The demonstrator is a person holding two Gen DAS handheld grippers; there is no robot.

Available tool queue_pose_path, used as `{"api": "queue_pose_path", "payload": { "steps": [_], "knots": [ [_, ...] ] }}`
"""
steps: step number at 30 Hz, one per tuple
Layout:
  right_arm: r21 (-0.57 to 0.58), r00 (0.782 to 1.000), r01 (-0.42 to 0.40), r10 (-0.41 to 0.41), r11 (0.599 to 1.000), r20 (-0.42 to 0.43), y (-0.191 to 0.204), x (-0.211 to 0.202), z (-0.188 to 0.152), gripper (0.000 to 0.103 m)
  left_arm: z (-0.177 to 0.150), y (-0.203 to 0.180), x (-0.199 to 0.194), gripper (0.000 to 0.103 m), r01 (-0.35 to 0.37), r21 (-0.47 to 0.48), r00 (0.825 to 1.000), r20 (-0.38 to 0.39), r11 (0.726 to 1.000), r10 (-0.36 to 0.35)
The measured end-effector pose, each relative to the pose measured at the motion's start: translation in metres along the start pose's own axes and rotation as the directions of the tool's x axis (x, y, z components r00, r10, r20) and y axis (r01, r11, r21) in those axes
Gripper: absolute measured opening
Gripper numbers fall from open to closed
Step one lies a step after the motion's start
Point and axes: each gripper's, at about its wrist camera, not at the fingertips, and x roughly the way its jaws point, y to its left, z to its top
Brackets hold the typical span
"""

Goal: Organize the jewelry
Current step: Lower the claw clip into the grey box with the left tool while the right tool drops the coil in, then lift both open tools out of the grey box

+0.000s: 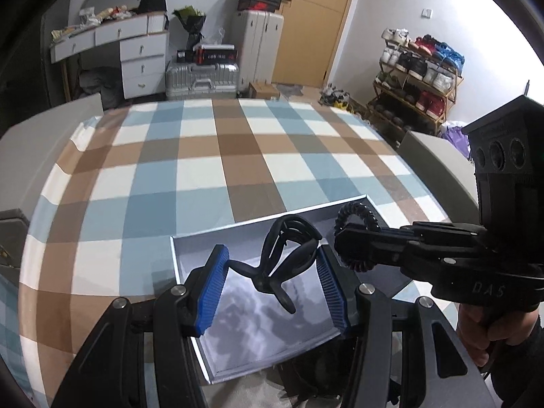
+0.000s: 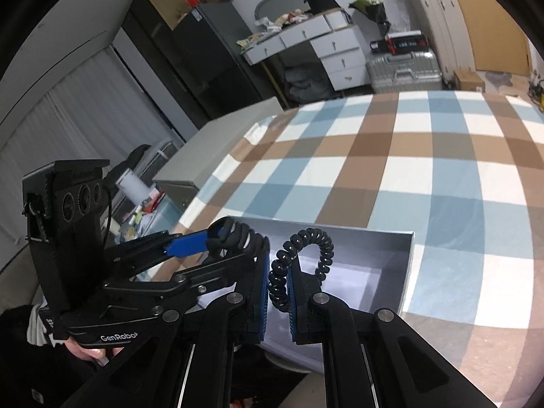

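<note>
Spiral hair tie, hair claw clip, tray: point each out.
spiral hair tie (image 2: 314,238), right wrist view, top of its coiled loop
hair claw clip (image 1: 289,258), left wrist view, middle of its black body
tray (image 2: 406,272), right wrist view, right wall

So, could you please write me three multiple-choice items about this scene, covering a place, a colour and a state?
1. Where does the open box sit?
A. on the checked cover
B. on the shoe rack
C. on a suitcase

2. What colour are the left claw's pads?
A. red
B. blue
C. green

3. What is the right claw doing?
A. open and empty
B. shut on the spiral hair tie
C. shut on a shoe

Answers:
1 A: the box rests on the checked cover.
2 B: the left claw has blue pads.
3 B: the right claw pinches the spiral hair tie between its pads.
</note>
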Motion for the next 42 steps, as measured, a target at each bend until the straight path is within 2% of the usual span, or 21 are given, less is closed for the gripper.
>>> {"api": "queue_pose_path", "payload": {
  "steps": [4, 7, 9, 10, 14, 20, 24, 28, 30, 33, 38, 42],
  "knots": [
    [0.001, 0.999, 0.016, -0.015, 1.000, -0.034, -0.002, 0.007, 0.000, 0.013, -0.001, 0.002, 0.003, 0.048, 0.013, -0.012, 1.000, -0.023, 1.000, -0.013],
    [-0.034, 0.994, 0.066, -0.069, 0.997, -0.084, 0.002, 0.012, 0.001, 0.033, -0.001, 0.004, 0.003, 0.048, 0.017, -0.022, 0.999, -0.030, 1.000, -0.017],
    [-0.092, 0.987, 0.122, -0.130, 0.988, -0.090, 0.010, 0.010, 0.002, 0.067, 0.000, 0.007, 0.003, 0.050, 0.007, -0.037, 0.999, -0.034, 0.999, -0.008],
    [-0.115, 0.984, 0.142, -0.153, 0.983, -0.089, 0.013, 0.008, 0.002, 0.070, 0.000, 0.008, 0.003, 0.051, 0.016, -0.041, 0.999, -0.037, 0.999, -0.017],
    [-0.199, 0.974, 0.189, -0.209, 0.962, -0.086, 0.024, -0.001, 0.002, 0.071, -0.001, 0.006, -0.002, 0.061, 0.020, -0.020, 0.999, -0.030, 1.000, -0.021],
    [-0.158, 0.983, 0.166, -0.176, 0.973, -0.054, 0.024, -0.016, 0.002, 0.073, -0.002, 0.004, -0.013, 0.061, -0.010, -0.004, 1.000, -0.003, 1.000, 0.010],
    [-0.110, 0.986, 0.165, -0.164, 0.980, 0.017, 0.023, -0.037, -0.001, 0.077, -0.005, 0.005, -0.021, 0.061, -0.046, -0.014, 0.999, 0.012, 0.999, 0.046],
    [-0.052, 0.980, 0.171, -0.164, 0.984, 0.109, 0.021, -0.059, -0.007, 0.083, -0.010, 0.004, -0.032, 0.061, -0.078, -0.037, 0.996, 0.040, 0.996, 0.079],
    [-0.032, 0.972, 0.176, -0.168, 0.984, 0.166, 0.024, -0.073, -0.014, 0.088, -0.012, 0.001, -0.038, 0.064, -0.101, -0.044, 0.993, 0.059, 0.994, 0.103],
    [-0.026, 0.956, 0.192, -0.181, 0.981, 0.233, 0.030, -0.089, -0.022, 0.092, -0.015, -0.004, -0.047, 0.074, -0.122, -0.044, 0.988, 0.088, 0.992, 0.125],
    [-0.034, 0.925, 0.211, -0.188, 0.977, 0.330, 0.044, -0.114, -0.036, 0.099, -0.021, -0.013, -0.061, 0.075, -0.152, -0.038, 0.980, 0.126, 0.988, 0.156],
    [-0.048, 0.893, 0.225, -0.186, 0.973, 0.410, 0.057, -0.134, -0.047, 0.103, -0.027, -0.019, -0.073, 0.081, -0.167, -0.034, 0.973, 0.158, 0.985, 0.170]
  ]
}}
